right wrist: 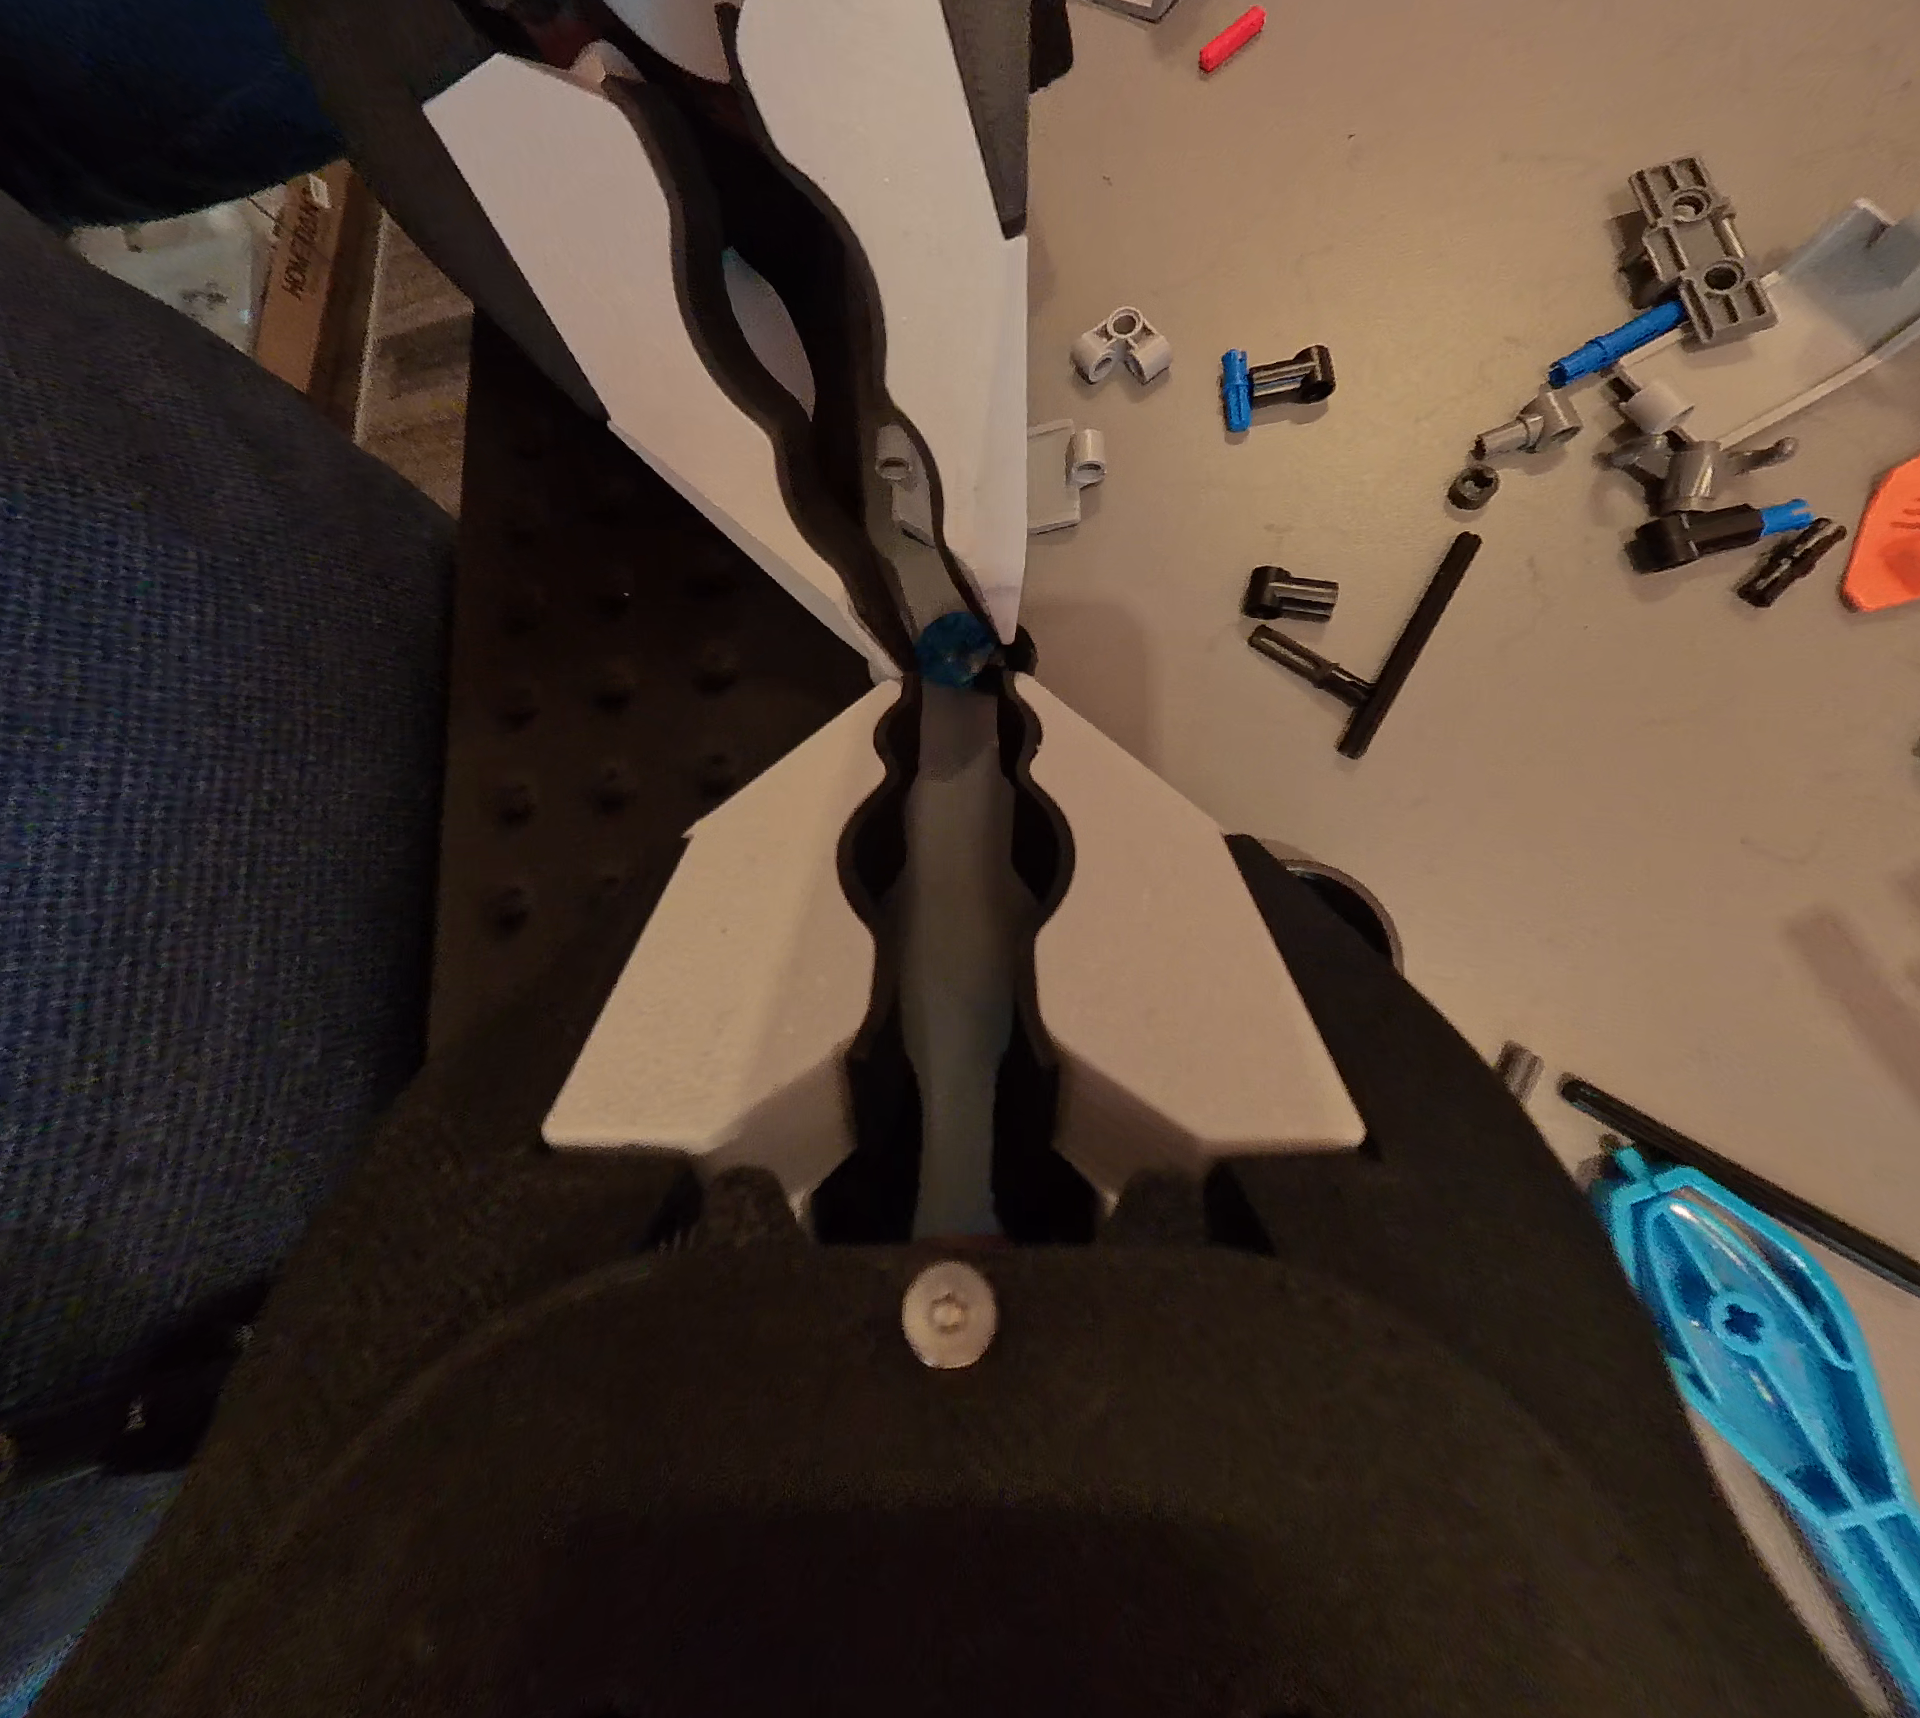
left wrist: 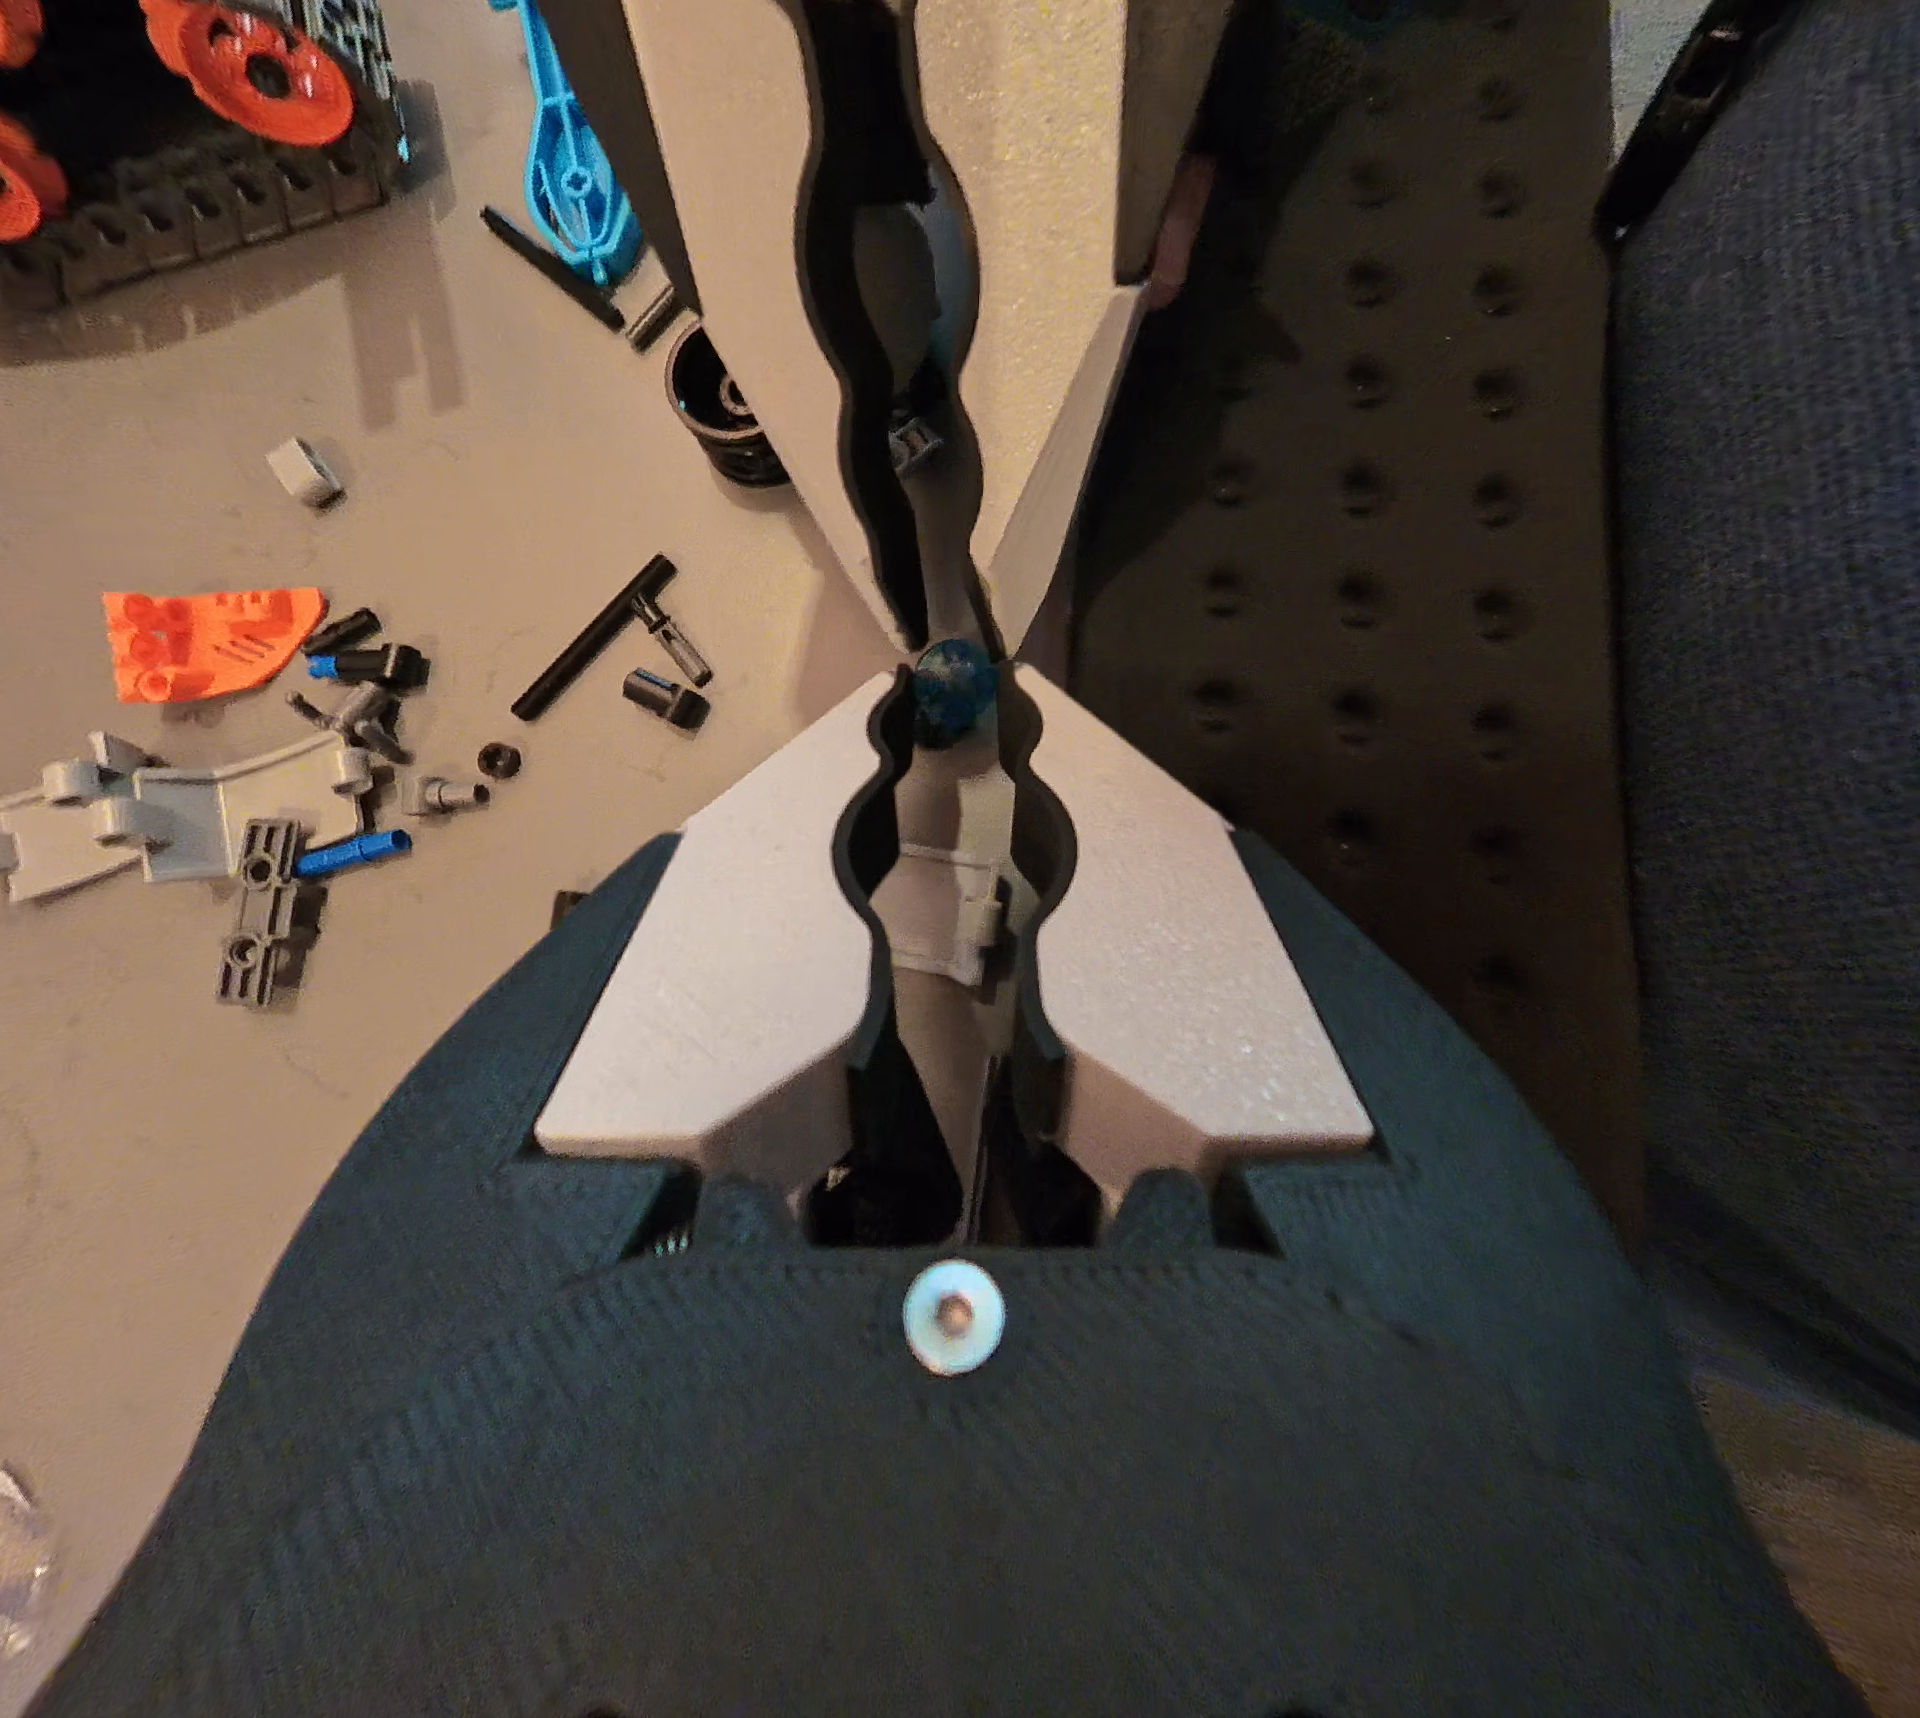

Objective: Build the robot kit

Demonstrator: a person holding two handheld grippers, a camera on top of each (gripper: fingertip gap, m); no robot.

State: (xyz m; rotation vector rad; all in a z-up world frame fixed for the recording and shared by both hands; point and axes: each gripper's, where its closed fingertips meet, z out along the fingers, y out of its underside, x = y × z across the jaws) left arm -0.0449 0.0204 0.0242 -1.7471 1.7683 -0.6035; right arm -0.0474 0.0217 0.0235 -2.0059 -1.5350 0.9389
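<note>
The left gripper (left wrist: 951, 681) and right gripper (right wrist: 951, 666) meet tip to tip, jaws of both narrowed onto one small blue pin (left wrist: 954, 689) above the worktop (left wrist: 436, 463). A grey piece (right wrist: 902, 484) sits within the left jaws. Loose parts, among them a black axle (right wrist: 1408, 642) and an orange panel (left wrist: 208, 642), lie scattered unassembled nearby.

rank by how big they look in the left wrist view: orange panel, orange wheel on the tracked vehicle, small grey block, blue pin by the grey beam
1. orange wheel and orange panel: they look alike in size, and the wheel lies farther off, so I won't rank them
2. blue pin
3. small grey block, close to the pin in size
</note>
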